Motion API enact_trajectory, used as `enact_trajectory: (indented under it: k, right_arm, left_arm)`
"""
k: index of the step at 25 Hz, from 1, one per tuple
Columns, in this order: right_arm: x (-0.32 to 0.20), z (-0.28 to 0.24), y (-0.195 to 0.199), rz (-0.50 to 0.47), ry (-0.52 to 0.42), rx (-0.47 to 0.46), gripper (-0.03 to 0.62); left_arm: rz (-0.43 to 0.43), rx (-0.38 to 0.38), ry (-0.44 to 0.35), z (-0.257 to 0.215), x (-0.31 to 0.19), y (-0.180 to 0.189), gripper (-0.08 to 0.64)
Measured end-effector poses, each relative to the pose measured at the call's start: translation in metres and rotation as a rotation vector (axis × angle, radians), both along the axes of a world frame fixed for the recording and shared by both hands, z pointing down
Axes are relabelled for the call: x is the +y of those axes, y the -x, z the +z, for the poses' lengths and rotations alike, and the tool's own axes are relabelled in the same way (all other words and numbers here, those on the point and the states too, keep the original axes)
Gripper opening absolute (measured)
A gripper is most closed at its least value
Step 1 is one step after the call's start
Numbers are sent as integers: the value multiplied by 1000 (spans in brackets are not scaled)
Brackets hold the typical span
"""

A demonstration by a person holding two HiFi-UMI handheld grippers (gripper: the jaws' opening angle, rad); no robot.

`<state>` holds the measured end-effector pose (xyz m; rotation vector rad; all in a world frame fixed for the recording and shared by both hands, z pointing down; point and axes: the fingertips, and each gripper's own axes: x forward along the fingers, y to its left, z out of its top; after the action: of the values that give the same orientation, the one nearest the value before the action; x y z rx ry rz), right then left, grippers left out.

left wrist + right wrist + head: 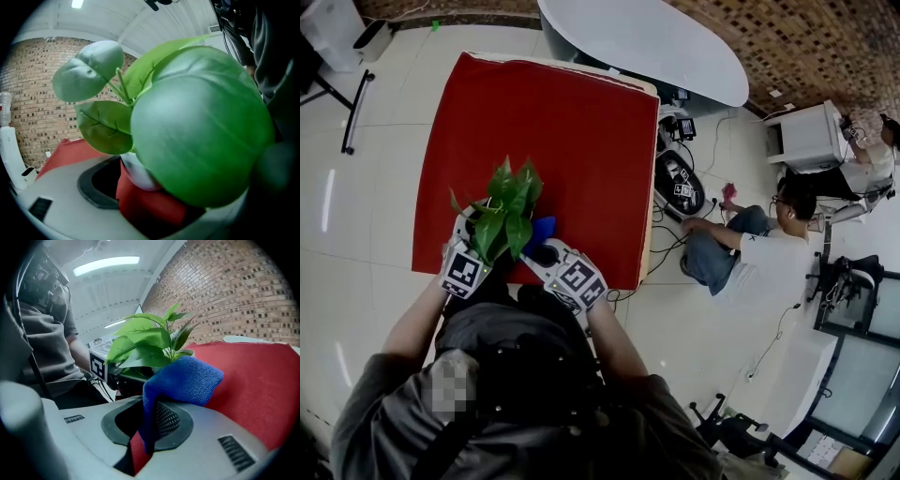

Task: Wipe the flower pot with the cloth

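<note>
Wiping stance at the near edge of the red bench [553, 122]: pot bracketed, cloth ready.
The left claw [154, 201] stands spread about the white flower pot [137, 174], its pads not visibly pressing. The right claw [145, 427] pinches the blue cloth [185, 378] just beside it. Best practice, probably: steady the pot first, then sweep the cloth round its wall beneath the leaves [508, 211].

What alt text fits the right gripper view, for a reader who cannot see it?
The right gripper pinches a blue cloth between its jaws, close in front of a green plant in a flower pot. A red table cover lies to the right, a brick wall behind, a person at the left.
</note>
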<state>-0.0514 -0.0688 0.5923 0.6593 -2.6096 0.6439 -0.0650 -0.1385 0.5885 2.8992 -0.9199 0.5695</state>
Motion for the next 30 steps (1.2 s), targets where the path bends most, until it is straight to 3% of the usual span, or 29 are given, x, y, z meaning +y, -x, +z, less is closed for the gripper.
enact_trajectory:
  k: [6,9,11,19,24,30]
  right_arm:
    - [-15,-1,-54,101,-1,32,69]
    - [-47,-2,-90,171,-35,72,69]
    - [-72,-1,-99,164,-62,101,69]
    - [-127,14,-54,-45,-80,99,69]
    - [-147,9,-36,-75,-65,99,69]
    - [-119,1,-52,-66,-39,51,69]
  left_arm:
    - [61,-13,3,2,-8,-6,433]
    - [122,-20,8,3,-9,-7,431]
    - [164,-21,16,4,-10,-8,430]
    - [288,-29,36,8,-20,-15,430]
    - [344,-27,28,-1,-30,-2,431]
    - [299,-16,40,-5,-12,-16,431]
